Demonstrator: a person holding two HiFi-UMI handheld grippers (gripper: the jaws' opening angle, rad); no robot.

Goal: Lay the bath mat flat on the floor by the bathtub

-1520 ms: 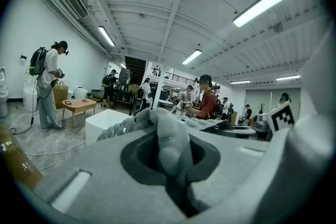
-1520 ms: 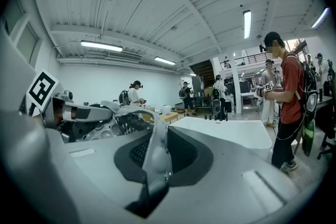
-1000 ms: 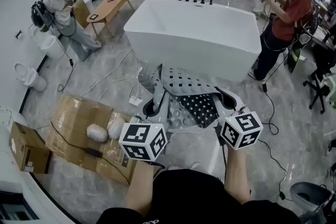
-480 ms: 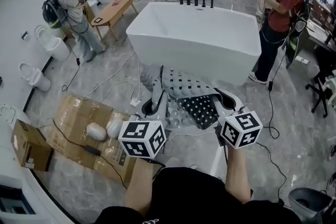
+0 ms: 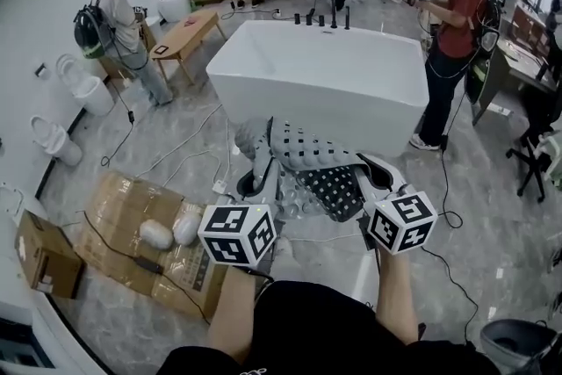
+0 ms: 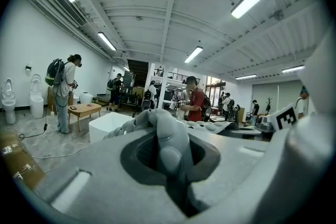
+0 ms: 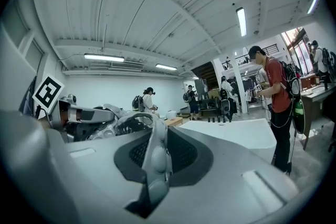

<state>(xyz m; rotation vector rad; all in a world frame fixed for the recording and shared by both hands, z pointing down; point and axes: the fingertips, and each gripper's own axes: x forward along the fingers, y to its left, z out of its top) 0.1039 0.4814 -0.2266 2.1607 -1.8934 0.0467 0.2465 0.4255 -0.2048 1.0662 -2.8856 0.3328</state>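
1. The left gripper (image 5: pixel 257 182) is being pressed shut on a thick, bunched fold of the grey bath mat (image 5: pixel 309 161). In the left gripper view that fold is being squeezed between the jaws, which stand narrow.
2. The right gripper (image 5: pixel 373 173) is likewise being clamped, jaws narrow, on another edge of the mat. In the right gripper view a thin ridge with suction bumps is being pinched between the pads.
3. The mat is being carried off the floor, crumpled and folded over itself, and slung between the two grippers. In the head view it is bulging from about 1 o'clock of the left gripper to about 10 o'clock of the right one. Its dotted upper side and its bumpy underside are both being shown.
4. The task is being judged as at an early stage: the mat is gripped and lifted, but nothing is being laid or spread yet. The mat has yet to be lowered beside the tub, opened out, flattened and released.
5. The marble floor (image 5: pixel 492 189) is being left bare of the mat.
6. The white bathtub (image 5: pixel 325 75) is being faced at 12 o'clock, beyond the mat. The gap between them cannot be told.
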